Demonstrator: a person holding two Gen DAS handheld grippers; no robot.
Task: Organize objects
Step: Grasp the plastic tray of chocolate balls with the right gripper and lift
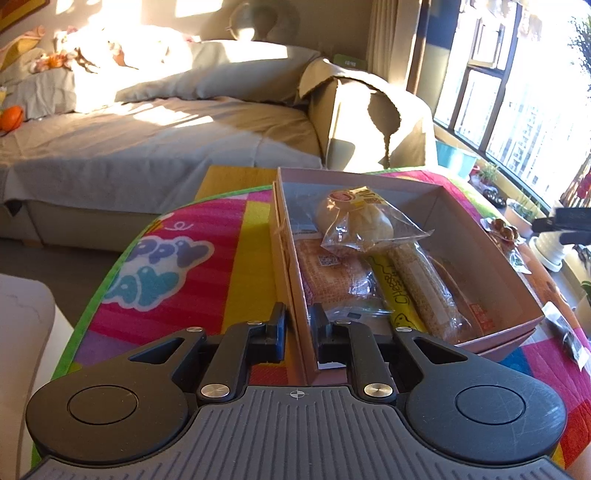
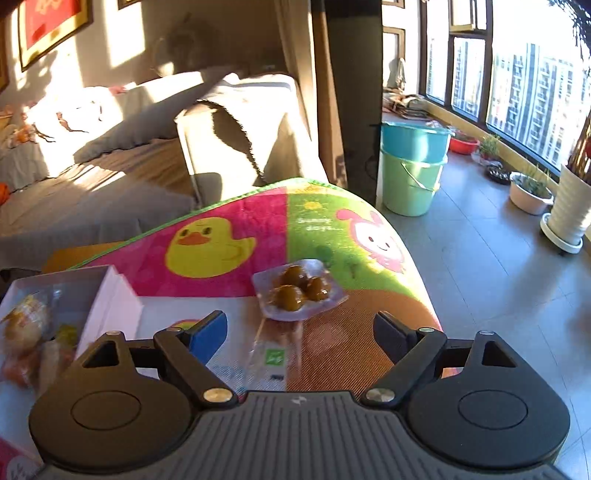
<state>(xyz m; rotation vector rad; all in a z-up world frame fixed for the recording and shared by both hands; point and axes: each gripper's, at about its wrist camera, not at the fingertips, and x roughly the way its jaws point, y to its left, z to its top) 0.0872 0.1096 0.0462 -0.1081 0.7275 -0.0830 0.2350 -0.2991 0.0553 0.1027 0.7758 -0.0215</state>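
Left gripper [image 1: 298,320] fingers clamped on box [image 1: 491,245] near wall, steadying it | right gripper [image 2: 300,334] fingers apart, lined up on snack pack [image 2: 299,290] beyond.

**Sunlit living room with sofa and window wall**

Low sun pours through tall dark-framed windows [image 2: 517,85], with high-rise blocks visible outside. A grey-covered sofa [image 1: 155,147] runs along the beige wall, strewn with cushions and patches of bright light. The floor [image 2: 480,266] is grey tile. Beside a dark pillar stand two stacked buckets [image 2: 412,166], blue over green. Potted plants [image 2: 532,190] line the sill side. A red framed picture [image 2: 53,27] hangs on the wall above the sofa.
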